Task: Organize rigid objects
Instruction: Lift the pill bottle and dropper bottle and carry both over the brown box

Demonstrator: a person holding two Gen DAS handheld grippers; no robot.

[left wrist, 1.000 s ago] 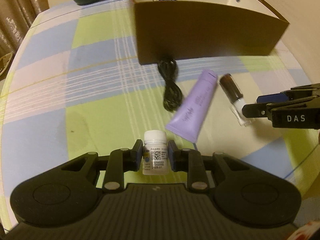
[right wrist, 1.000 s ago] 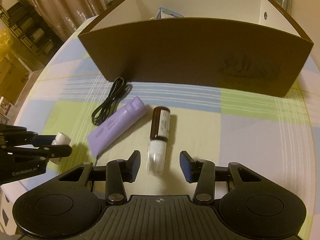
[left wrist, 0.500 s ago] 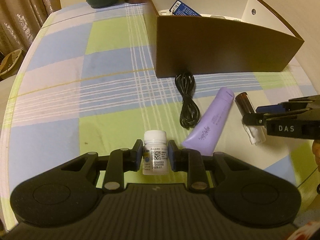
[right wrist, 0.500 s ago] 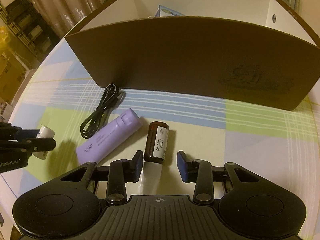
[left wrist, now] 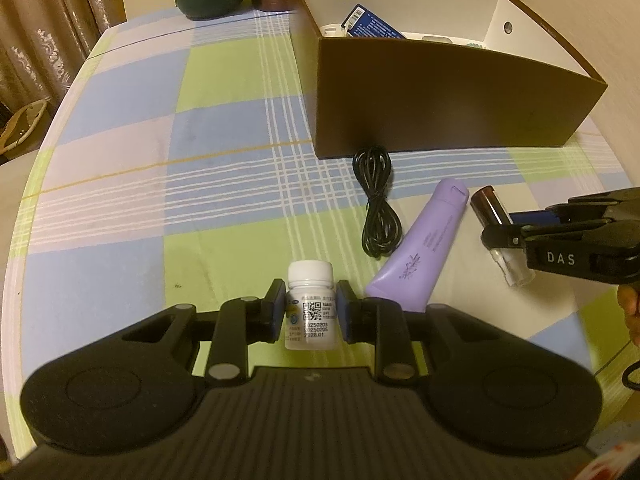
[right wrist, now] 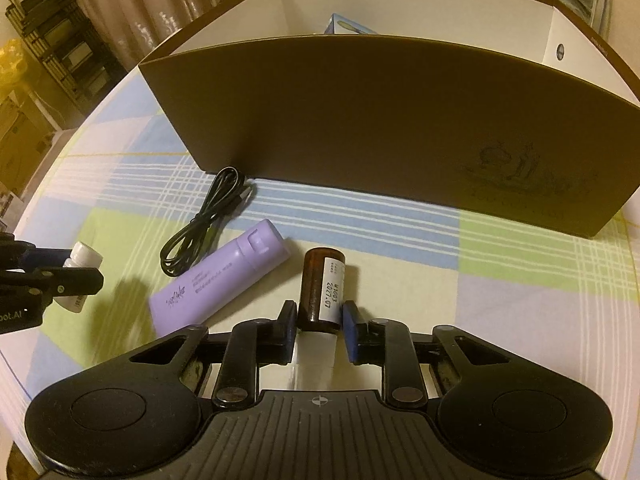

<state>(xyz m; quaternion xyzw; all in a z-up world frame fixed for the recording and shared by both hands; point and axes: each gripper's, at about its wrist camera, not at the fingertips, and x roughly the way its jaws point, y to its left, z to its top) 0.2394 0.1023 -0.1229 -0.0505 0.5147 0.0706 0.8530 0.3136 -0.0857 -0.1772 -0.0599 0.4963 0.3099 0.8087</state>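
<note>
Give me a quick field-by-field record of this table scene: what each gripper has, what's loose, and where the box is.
left gripper: shut on small white plastic pill bottle
right gripper: just closed on brown glass bottle lying on its side
loose on checked tablecloth: lilac squeeze tube, coiled black cable
brown cardboard box: open, behind these, already holding items

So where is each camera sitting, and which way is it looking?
Left wrist: sits on the left hand-held gripper, looking forward and down at the white bottle it grips; a bit of the person's hand shows at the right edge.
Right wrist: sits on the right hand-held gripper, looking down at the brown bottle it grips.
Both show: purple tube, black cable, brown box, and the other gripper.
</note>
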